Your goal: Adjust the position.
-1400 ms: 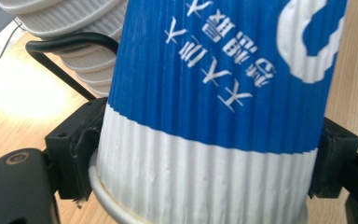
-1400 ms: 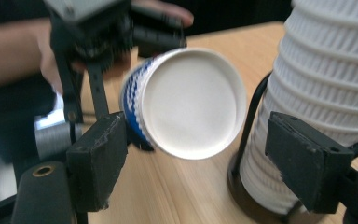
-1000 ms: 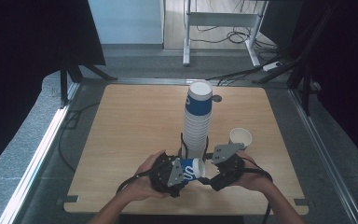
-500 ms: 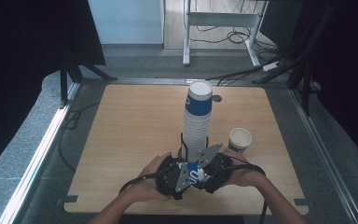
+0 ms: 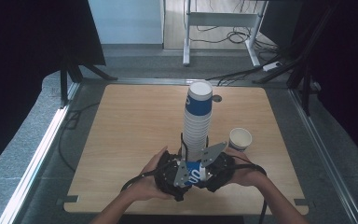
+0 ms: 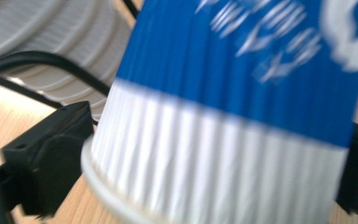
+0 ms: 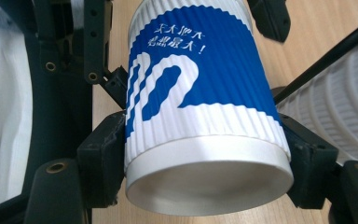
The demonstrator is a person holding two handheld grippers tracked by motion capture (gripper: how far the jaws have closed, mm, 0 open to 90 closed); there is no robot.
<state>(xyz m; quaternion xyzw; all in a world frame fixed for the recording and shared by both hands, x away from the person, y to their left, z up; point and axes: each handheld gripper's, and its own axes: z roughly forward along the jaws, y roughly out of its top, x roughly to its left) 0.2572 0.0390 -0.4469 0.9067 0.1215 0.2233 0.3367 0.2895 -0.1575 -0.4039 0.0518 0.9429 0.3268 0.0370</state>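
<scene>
Low centre of the high view: your right gripper [image 7: 205,154] clamps the blue cup [image 7: 200,107] at its rim, jaws just closing on it; your left gripper [image 6: 205,163], jaws just opening, lets go, handing it over.

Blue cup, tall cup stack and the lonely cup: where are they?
Blue cup [image 7: 200,98]: right gripper view, ribbed blue side.
Tall cup stack [image 5: 197,123]: high view, white middle.
Lonely cup [image 5: 240,138]: high view, open rim.

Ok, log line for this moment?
left gripper: jaws just opened, around cup | right gripper: jaws just closing, gripping cup | stack: upright behind
</scene>
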